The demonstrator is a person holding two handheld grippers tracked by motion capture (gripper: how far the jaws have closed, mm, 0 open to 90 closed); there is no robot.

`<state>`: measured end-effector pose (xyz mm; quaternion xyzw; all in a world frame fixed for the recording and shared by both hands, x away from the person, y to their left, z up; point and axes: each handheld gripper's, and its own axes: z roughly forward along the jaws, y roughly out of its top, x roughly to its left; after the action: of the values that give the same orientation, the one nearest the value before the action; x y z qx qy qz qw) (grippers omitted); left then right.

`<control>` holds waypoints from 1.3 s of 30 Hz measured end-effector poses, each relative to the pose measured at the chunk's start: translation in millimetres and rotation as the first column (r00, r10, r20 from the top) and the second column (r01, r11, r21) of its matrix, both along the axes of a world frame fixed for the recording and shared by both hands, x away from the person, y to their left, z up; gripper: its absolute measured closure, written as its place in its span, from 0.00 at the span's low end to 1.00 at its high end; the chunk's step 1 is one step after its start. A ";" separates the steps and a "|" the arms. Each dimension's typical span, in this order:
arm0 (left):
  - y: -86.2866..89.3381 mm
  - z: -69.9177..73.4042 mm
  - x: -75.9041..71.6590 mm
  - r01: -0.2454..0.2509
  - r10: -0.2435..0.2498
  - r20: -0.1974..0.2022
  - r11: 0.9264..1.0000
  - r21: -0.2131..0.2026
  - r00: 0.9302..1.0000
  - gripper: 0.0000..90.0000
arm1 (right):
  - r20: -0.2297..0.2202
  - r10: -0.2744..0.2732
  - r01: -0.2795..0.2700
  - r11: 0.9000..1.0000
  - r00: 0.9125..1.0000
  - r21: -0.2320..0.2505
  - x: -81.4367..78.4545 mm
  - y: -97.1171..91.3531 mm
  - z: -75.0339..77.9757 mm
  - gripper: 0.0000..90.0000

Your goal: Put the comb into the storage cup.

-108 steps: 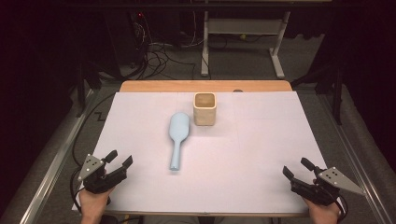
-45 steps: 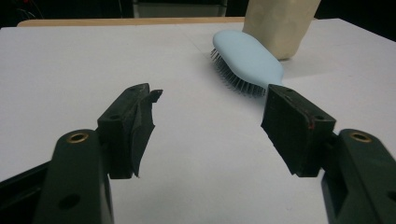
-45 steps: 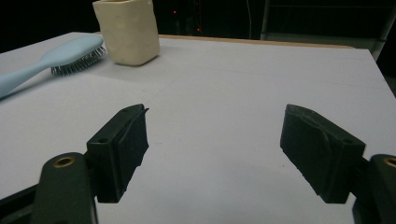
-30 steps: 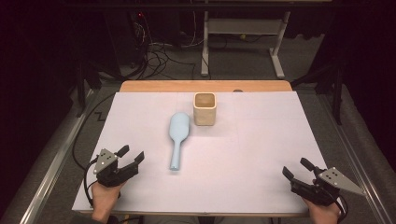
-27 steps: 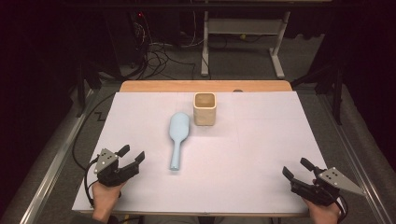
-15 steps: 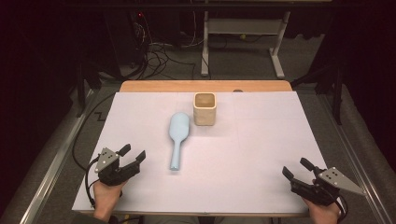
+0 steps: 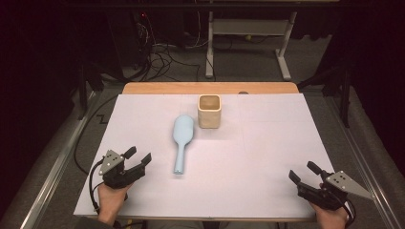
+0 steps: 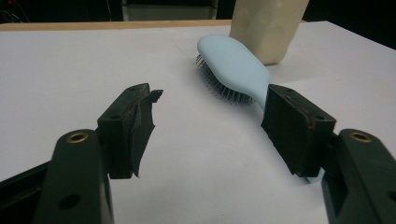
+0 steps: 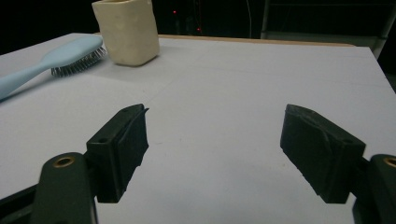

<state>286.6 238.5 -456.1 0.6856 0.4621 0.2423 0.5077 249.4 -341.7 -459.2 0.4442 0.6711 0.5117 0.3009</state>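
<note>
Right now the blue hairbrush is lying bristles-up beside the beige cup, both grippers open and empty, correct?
Not quite: the blue hairbrush lies bristles-down, as the left gripper view shows. It is beside the beige cup, and the left gripper and right gripper are open and empty.

I see a pale blue plastic hairbrush [image 7: 182, 143], bristles down, flat on the white table, handle towards the near edge, head just beside the cream square cup [image 7: 209, 111].
</note>
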 end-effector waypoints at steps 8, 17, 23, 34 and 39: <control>-2.6 0.2 1.5 0.004 -0.004 0.001 1.000 0.002 1.000 0.38 | 0.002 0.001 -0.001 1.000 1.000 -0.001 -0.1 0.1 0.1 0.26; -6.7 0.2 4.1 0.017 -0.017 0.000 1.000 0.007 1.000 0.38 | 0.002 0.001 -0.001 1.000 1.000 -0.001 -0.1 0.2 0.1 0.26; -8.5 0.2 5.0 0.022 -0.022 0.000 1.000 0.009 1.000 0.38 | 0.002 0.002 -0.002 1.000 1.000 0.001 -0.2 0.2 0.1 0.26; -11.9 -0.4 7.5 0.033 -0.033 -0.007 0.999 0.013 0.999 0.37 | 0.003 0.002 -0.002 1.000 1.000 0.004 -0.2 0.2 0.1 0.26; -12.8 -0.6 8.4 0.037 -0.037 -0.009 0.999 0.013 0.999 0.37 | 0.002 0.002 -0.002 1.000 1.000 0.005 -0.1 0.2 0.0 0.26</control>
<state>295.1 225.6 -456.8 0.6985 0.4497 0.2329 0.5056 249.3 -341.5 -459.2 0.4437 0.6700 0.5141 0.2998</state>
